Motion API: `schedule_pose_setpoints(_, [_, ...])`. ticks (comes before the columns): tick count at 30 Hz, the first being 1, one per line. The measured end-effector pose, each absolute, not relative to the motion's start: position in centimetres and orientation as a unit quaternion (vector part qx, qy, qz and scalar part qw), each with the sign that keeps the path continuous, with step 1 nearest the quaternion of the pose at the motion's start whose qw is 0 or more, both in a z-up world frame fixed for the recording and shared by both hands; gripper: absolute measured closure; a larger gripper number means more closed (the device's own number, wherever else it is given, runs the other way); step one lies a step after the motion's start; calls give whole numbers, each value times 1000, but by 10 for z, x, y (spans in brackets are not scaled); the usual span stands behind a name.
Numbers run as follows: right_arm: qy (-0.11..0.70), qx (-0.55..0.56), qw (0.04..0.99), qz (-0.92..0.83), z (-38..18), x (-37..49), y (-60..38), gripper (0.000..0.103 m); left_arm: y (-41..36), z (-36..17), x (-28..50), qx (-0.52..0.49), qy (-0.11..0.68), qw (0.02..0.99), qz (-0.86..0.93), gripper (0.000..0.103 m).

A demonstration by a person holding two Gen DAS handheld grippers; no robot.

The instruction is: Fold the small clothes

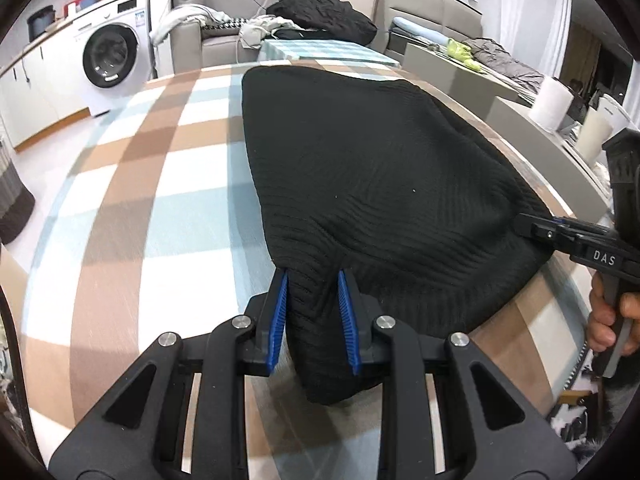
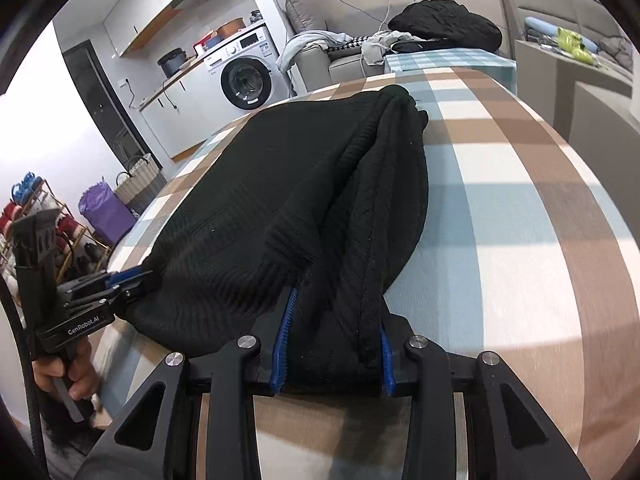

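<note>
A black ribbed knit garment (image 1: 372,168) lies spread on the checked tablecloth (image 1: 160,208). My left gripper (image 1: 312,280) is shut on its near hem, a fold of knit bunched between the blue pads (image 1: 280,312). At the right edge of the left wrist view, my right gripper (image 1: 532,228) bites the garment's other corner. In the right wrist view the garment (image 2: 280,184) has a folded sleeve layer along its right side. There my right gripper (image 2: 336,320) is shut on a thick wad of knit. The left gripper (image 2: 136,280) clamps the hem at far left.
A hand (image 1: 608,316) holds the right gripper's handle. Beyond the table stand a washing machine (image 1: 112,52), a grey sofa with a black cushion (image 1: 324,12) and loose clothes, and white paper rolls (image 1: 554,100) at right. Baskets and a purple bag (image 2: 106,210) sit on the floor.
</note>
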State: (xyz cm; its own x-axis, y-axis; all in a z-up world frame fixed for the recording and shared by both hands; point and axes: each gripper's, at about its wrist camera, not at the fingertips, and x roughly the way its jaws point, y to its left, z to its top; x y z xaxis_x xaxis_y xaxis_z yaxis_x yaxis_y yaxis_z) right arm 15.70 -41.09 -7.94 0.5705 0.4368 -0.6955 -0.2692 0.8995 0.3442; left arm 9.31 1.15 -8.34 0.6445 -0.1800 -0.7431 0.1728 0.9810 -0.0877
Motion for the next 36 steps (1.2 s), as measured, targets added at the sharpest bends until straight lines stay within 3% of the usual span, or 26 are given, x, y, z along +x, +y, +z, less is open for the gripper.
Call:
schedule_pose_setpoints(21, [431, 71, 882, 179, -74, 194, -385, 67, 24, -89, 142, -4, 413, 908, -69, 81])
schedule_pose_setpoints(24, [427, 64, 884, 177, -69, 188, -388, 57, 24, -84, 134, -2, 409, 910, -64, 80])
schedule_pose_setpoints(25, [424, 63, 886, 178, -68, 187, -390, 49, 25, -82, 130, 0, 406, 912, -60, 78])
schedule_pose_setpoints(28, [408, 50, 895, 176, -61, 174, -392, 22, 26, -75, 117, 3, 400, 914, -59, 61])
schedule_pose_setpoints(30, [391, 37, 903, 173, -54, 163, -393, 16, 28, -69, 103, -1, 385, 921, -57, 41])
schedule_pose_setpoints(32, [379, 22, 909, 170, -48, 152, -393, 13, 30, -63, 89, -4, 373, 926, -53, 29])
schedule_pose_setpoints(34, [370, 15, 912, 174, -44, 141, -393, 6, 31, -57, 74, -7, 353, 934, -51, 20])
schedule_pose_setpoints(36, [358, 18, 916, 179, -39, 128, -396, 0, 30, -53, 60, -7, 337, 940, -48, 19])
